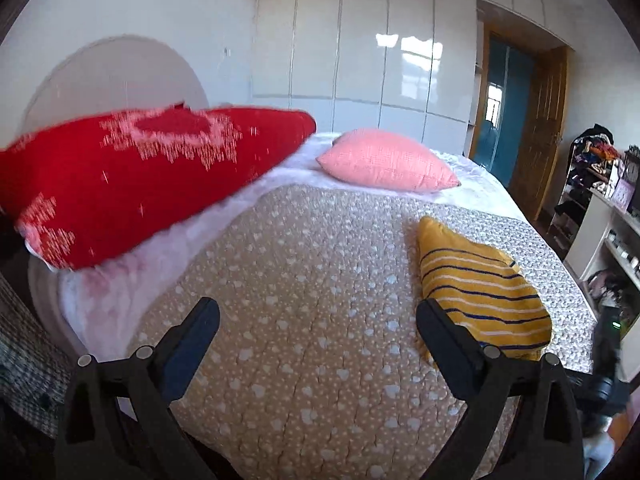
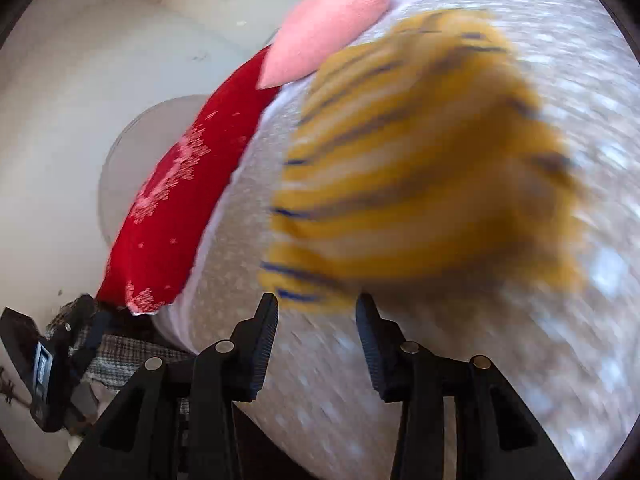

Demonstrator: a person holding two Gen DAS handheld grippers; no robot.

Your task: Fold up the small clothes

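Note:
A yellow knit garment with white and navy stripes (image 1: 480, 292) lies bunched on the right side of the bed's beige heart-print quilt (image 1: 296, 300). My left gripper (image 1: 316, 312) is open and empty above the quilt, its right finger next to the garment. In the right wrist view the garment (image 2: 420, 168) is blurred, just ahead of my right gripper (image 2: 316, 304), which is open and holds nothing. The left gripper also shows at the lower left of the right wrist view (image 2: 60, 356).
A red patterned pillow (image 1: 132, 180) and a pink pillow (image 1: 388, 160) lie at the head of the bed. White wardrobes (image 1: 360, 40) stand behind. A wooden door (image 1: 540, 136) and cluttered shelves (image 1: 600, 208) are at the right.

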